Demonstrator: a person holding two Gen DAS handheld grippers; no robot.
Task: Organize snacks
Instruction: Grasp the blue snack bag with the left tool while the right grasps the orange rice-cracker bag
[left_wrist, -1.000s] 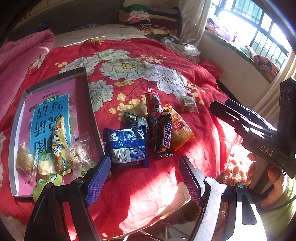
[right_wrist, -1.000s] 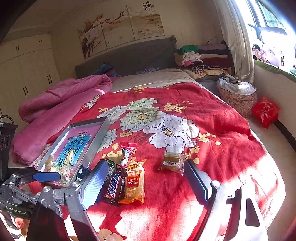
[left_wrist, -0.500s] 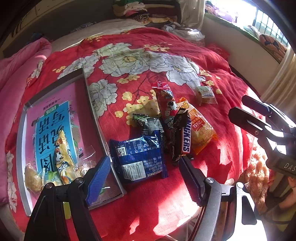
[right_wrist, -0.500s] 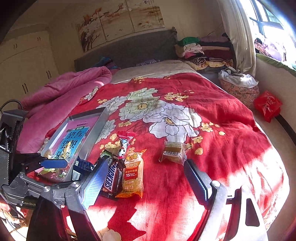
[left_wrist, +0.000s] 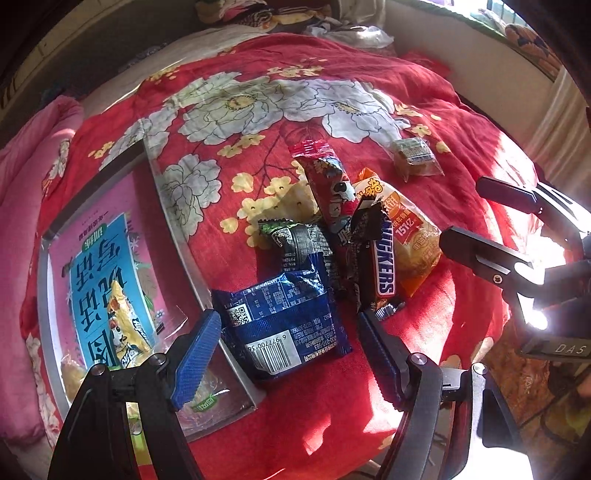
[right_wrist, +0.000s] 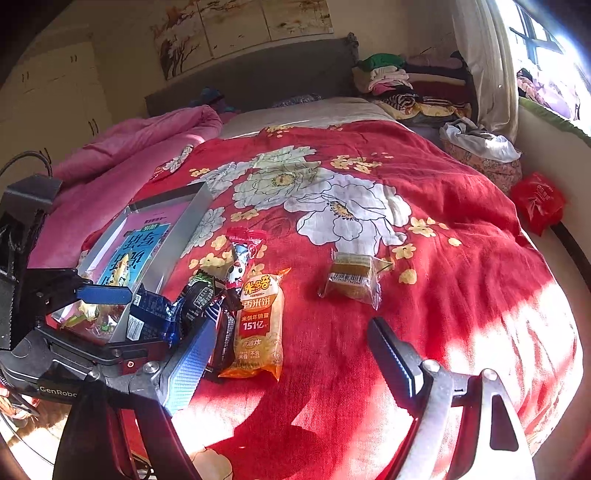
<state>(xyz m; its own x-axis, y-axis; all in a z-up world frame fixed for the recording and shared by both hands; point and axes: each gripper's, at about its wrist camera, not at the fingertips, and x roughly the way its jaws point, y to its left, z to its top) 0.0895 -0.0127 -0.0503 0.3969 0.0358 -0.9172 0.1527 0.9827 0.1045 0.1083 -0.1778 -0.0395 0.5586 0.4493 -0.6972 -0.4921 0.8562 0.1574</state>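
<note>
On bedspread: Snickers bar, "151亿" rice-cracker pack, blue pack against tray. Left gripper above blue pack, right gripper: jaws wide, empty.

We see a red bedspread printed with large white flowers and small yellow blossoms filling the frame. At the left, a grey metal tray frames a pink book cover with a blue panel. Low in the centre lies a dark blue foil packet with a white barcode; right of it, a brown Snickers bar with blue lettering and an orange rice-cracker bag. At the far left a pink quilt is bunched.
</note>
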